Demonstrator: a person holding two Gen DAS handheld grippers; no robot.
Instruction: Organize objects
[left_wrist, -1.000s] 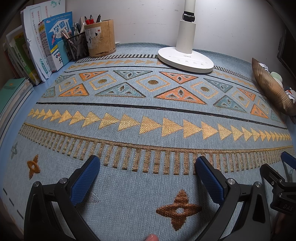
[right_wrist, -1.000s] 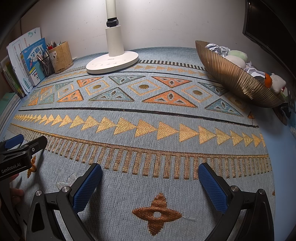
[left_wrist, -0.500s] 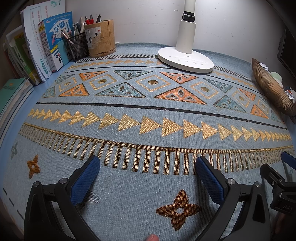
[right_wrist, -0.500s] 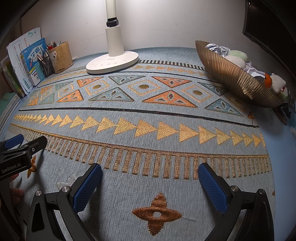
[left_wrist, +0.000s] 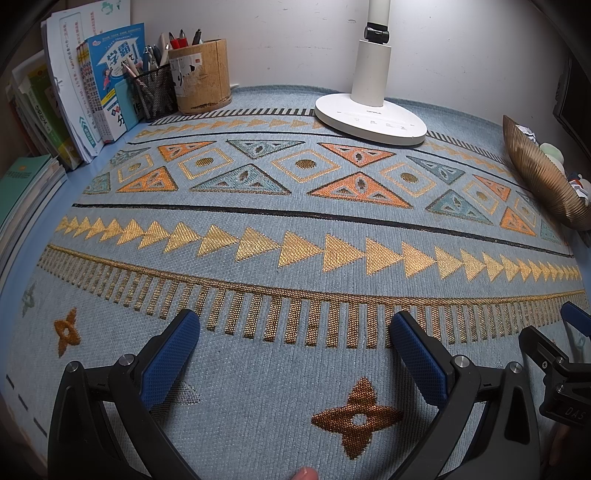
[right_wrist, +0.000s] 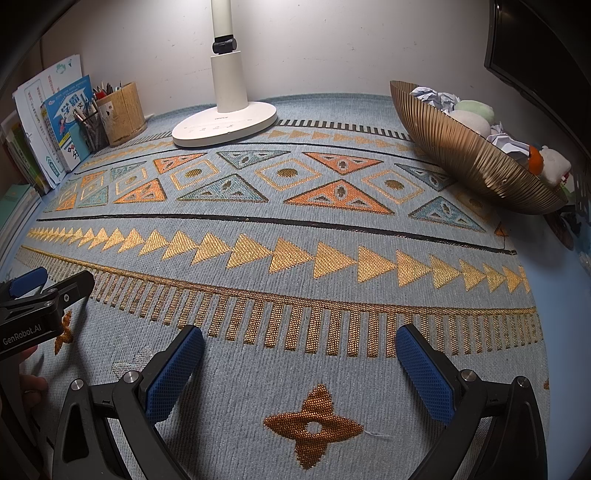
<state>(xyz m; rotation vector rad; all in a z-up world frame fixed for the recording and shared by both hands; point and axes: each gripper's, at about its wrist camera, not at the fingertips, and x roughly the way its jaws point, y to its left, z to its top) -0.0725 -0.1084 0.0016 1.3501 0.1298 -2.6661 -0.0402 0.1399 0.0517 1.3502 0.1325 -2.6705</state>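
Right wrist view shows your right gripper (right_wrist: 299, 365) with its blue pads spread wide and nothing between them. It sits low over the near part of the patterned mat (right_wrist: 295, 221). Your left gripper (left_wrist: 295, 349) is spread wide too, and it holds nothing.

The things to tidy lie in the gold bowl (right_wrist: 469, 155), far off to the right. In it you can see crumpled paper (right_wrist: 436, 98), a pale green soft toy (right_wrist: 474, 107) and a white toy with an orange bit (right_wrist: 550, 162). The bowl is long, and it runs from far to near along the right edge of the mat. Your right gripper is the nearer one to it. From the left wrist view only the bowl's edge (left_wrist: 543, 181) shows.

No loose things lie on the mat. The pens stand in the holder (left_wrist: 201, 74) and the books (left_wrist: 110, 81) stand at the far left, by the lamp (left_wrist: 369, 114). This could be a desk all tidied, or one where things wait out of view.

The bowl's right side is cut off, so you cannot tell all that is in it.
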